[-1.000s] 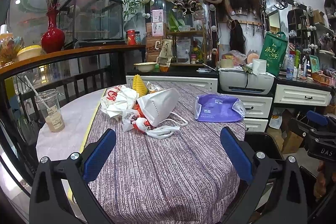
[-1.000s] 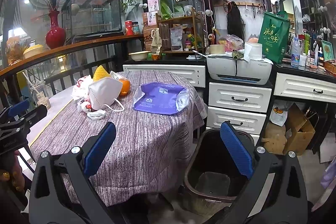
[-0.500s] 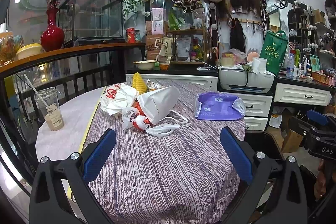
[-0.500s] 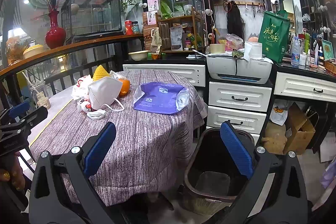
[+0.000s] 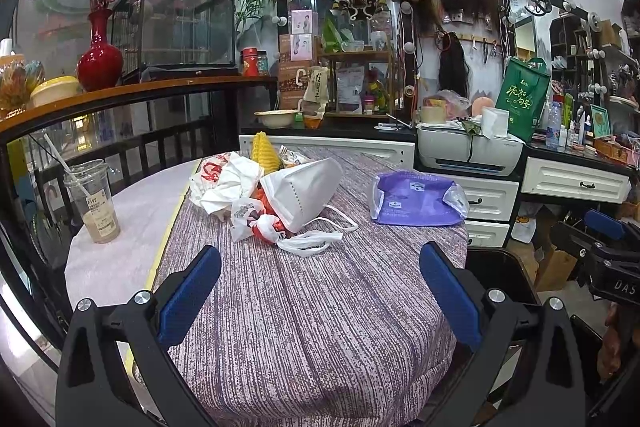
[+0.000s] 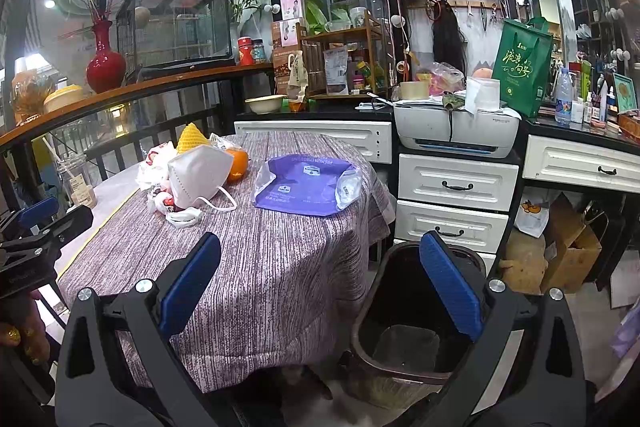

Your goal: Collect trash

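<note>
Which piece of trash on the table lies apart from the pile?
The purple pouch lies flat alone on the table's right side, nearest the bin. The white mask and crumpled bags are heaped together.

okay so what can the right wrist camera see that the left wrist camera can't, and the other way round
Only the right wrist view looks into the trash bin beside the table and shows the orange clearly behind the mask. Only the left wrist view shows the whole drink cup with its straw unobstructed. Both share the white mask, the purple pouch, the crumpled wrappers and the striped tablecloth.
</note>
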Available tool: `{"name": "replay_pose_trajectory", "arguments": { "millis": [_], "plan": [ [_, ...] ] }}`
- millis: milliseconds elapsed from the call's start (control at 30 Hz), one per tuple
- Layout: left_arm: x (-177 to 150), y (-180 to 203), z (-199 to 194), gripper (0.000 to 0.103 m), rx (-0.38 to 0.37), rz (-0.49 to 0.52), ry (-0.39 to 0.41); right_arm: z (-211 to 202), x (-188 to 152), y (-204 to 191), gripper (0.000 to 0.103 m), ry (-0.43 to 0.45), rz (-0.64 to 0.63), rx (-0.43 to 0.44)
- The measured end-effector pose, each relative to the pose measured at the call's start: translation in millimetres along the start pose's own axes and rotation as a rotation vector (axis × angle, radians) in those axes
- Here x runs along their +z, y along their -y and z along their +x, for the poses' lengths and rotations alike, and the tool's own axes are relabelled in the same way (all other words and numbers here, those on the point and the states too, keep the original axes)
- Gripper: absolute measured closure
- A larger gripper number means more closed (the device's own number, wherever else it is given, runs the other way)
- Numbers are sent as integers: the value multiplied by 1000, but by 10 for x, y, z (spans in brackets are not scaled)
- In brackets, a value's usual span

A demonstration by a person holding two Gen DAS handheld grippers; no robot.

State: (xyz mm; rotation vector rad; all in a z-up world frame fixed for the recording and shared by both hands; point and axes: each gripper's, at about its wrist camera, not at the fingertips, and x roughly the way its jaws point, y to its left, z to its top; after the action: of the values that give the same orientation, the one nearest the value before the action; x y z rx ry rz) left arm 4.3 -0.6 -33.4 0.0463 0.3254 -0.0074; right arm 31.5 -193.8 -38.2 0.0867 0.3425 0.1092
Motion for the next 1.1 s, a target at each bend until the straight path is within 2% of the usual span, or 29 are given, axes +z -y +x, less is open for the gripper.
{"name": "replay_pose_trajectory", "arguments": {
  "millis": [667, 933, 1100],
  "plan": [
    [29, -40, 27, 5, -1, -21, -43, 27, -89, -18, 5, -16, 3, 0],
    [31, -106, 188, 5, -10, -29, -115, 171, -84, -19, 5, -103, 10, 22],
    [15, -286, 514, 5, -61, -47, -217, 621, 26, -34, 5, -230, -12, 57]
  ]
}}
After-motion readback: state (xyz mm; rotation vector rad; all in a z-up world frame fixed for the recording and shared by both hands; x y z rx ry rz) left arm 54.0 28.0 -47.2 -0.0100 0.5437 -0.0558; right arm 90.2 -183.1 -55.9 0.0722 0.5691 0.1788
